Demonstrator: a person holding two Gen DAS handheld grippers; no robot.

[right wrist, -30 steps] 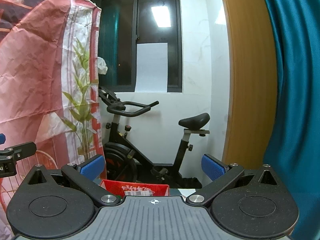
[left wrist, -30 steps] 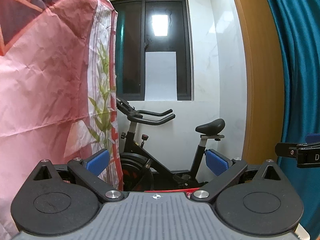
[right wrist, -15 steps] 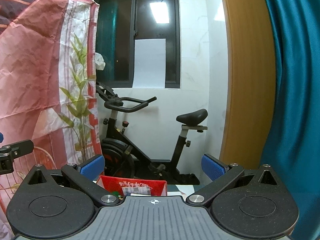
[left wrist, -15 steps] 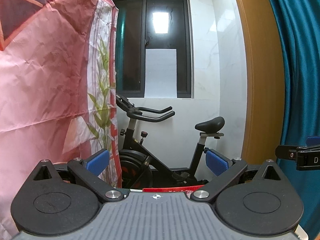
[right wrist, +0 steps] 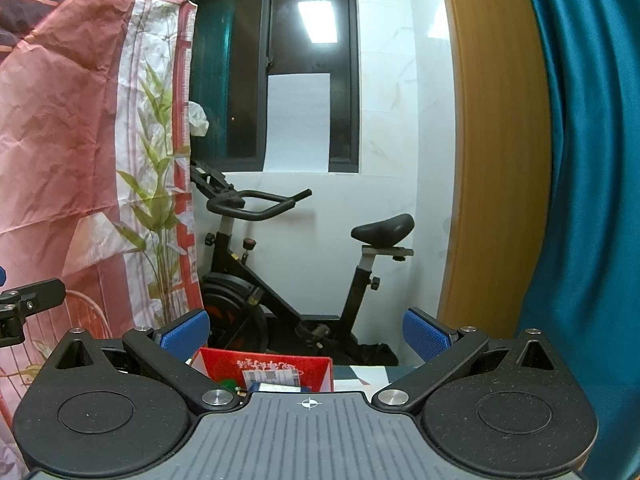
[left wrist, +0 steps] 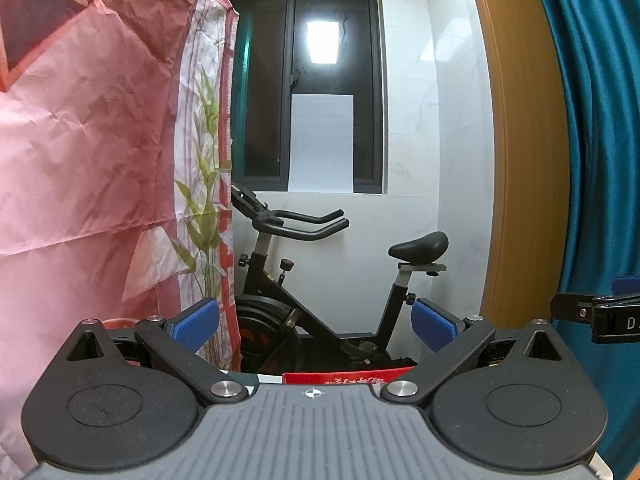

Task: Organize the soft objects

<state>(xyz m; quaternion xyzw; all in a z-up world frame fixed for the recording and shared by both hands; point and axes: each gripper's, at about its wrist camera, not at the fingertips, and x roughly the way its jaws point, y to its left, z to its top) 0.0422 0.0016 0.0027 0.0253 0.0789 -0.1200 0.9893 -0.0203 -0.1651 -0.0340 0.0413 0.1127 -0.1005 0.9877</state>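
My left gripper (left wrist: 316, 322) is open and empty, held up and pointing at the far wall. My right gripper (right wrist: 306, 328) is open and empty too, level with it on its right. A red box (right wrist: 266, 372) with white writing sits low just beyond the right gripper's body; small items show inside it. Its top edge also shows in the left wrist view (left wrist: 348, 378). No soft object is plainly in view. Part of the right gripper shows at the left view's right edge (left wrist: 596, 312).
A black exercise bike (left wrist: 320, 300) stands against the white wall under a dark window (left wrist: 308, 88). A pink patterned sheet (left wrist: 88, 160) hangs on the left. A wooden door frame (left wrist: 524, 160) and a teal curtain (left wrist: 600, 140) are on the right.
Both grippers have tipped slightly downward, more so the right one: the red box shows more in both views. Jaws stay open.
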